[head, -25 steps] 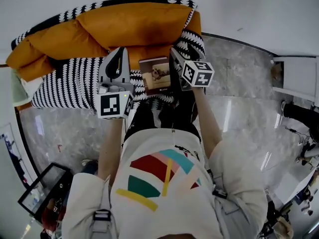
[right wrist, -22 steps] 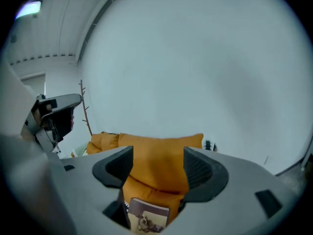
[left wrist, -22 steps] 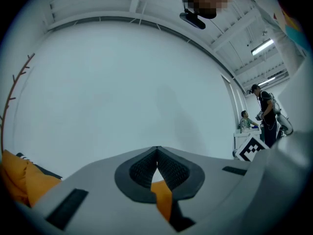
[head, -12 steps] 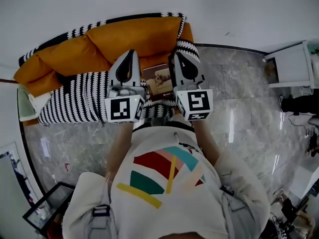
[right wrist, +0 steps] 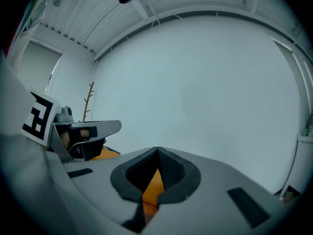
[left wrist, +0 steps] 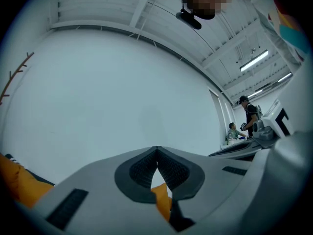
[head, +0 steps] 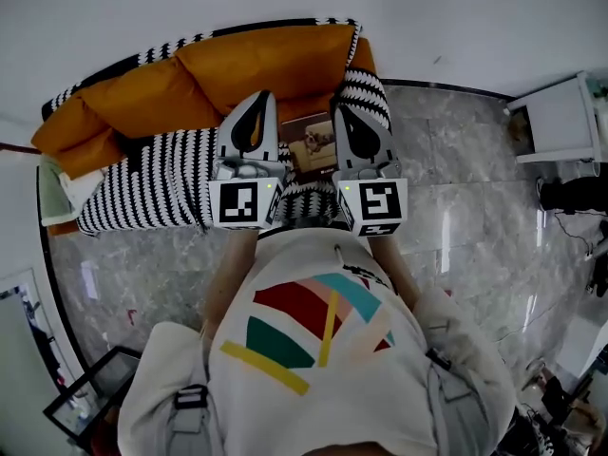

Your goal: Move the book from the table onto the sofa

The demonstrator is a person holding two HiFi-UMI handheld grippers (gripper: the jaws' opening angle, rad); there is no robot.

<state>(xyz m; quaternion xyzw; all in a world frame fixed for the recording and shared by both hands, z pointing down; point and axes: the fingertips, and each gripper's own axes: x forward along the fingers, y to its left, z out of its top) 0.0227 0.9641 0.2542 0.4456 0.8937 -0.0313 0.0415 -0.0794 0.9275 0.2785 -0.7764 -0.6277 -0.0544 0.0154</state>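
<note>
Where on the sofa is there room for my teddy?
The black-and-white striped seat is bare left of the left gripper, up to the pale green cloth. The middle is crowded: the brown book lies there, with the right gripper on its other side.

The person wears, at lower centre, a white T-shirt [head: 313, 350] printed with red, teal, green and yellow bands. The grey left gripper [head: 260, 98] and right gripper [head: 340, 114] bear black-and-white marker cubes [head: 239, 202].

Matt cloth on the sofa [head: 256, 65] — glossy stone floor [head: 456, 188].
</note>
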